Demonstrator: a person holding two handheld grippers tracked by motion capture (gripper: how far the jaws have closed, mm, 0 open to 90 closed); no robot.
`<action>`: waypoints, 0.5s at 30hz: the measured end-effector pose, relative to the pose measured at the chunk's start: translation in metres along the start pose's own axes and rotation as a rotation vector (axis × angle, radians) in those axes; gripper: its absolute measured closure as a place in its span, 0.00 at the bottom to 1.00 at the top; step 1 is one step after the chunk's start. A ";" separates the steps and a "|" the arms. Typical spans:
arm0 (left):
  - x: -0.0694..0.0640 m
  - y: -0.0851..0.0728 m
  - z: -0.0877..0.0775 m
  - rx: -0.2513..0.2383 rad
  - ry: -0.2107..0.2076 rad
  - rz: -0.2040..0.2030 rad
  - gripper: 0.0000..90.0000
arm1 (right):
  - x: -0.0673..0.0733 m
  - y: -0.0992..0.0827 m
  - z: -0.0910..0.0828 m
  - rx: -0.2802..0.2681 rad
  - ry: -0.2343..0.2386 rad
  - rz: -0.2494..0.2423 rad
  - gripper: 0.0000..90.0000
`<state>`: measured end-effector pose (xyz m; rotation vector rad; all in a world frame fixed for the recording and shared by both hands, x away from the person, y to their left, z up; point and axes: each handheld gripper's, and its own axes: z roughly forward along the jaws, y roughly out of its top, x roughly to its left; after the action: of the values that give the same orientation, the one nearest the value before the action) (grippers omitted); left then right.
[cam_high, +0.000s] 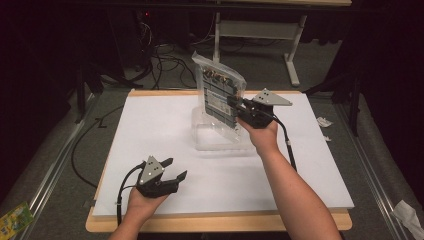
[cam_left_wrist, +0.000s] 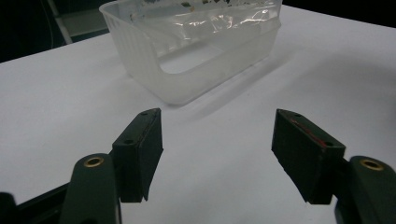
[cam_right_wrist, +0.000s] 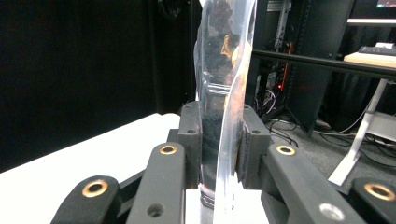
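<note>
The right hand-held gripper (cam_high: 234, 103) is clenched on one clear plastic bag (cam_high: 220, 92), its pads pressing the bag's edge from both sides. The bag stands upright, lifted above one translucent plastic bin (cam_high: 216, 134) that sits on the white tabletop (cam_high: 150, 125); a single flat circuit board shows through the plastic. The left hand-held gripper (cam_high: 174, 168) rests near the tabletop's front edge, well apart from the bin, jaws spread wide with nothing between them. Two grippers, one bag, one bin.
</note>
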<state>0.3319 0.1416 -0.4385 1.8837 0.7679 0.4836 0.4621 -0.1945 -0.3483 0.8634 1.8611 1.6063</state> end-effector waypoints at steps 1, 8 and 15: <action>0.000 0.000 0.000 0.001 0.000 0.000 0.38 | -0.001 -0.001 0.002 0.000 0.002 0.004 0.85; 0.001 0.000 0.000 0.002 0.000 0.000 0.38 | -0.003 -0.011 0.016 0.024 0.013 -0.008 0.85; 0.002 0.000 0.000 0.001 -0.005 0.001 0.38 | -0.001 -0.022 0.027 0.046 0.005 -0.021 0.85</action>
<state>0.3334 0.1425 -0.4384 1.8860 0.7644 0.4792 0.4801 -0.1801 -0.3740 0.8572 1.9110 1.5605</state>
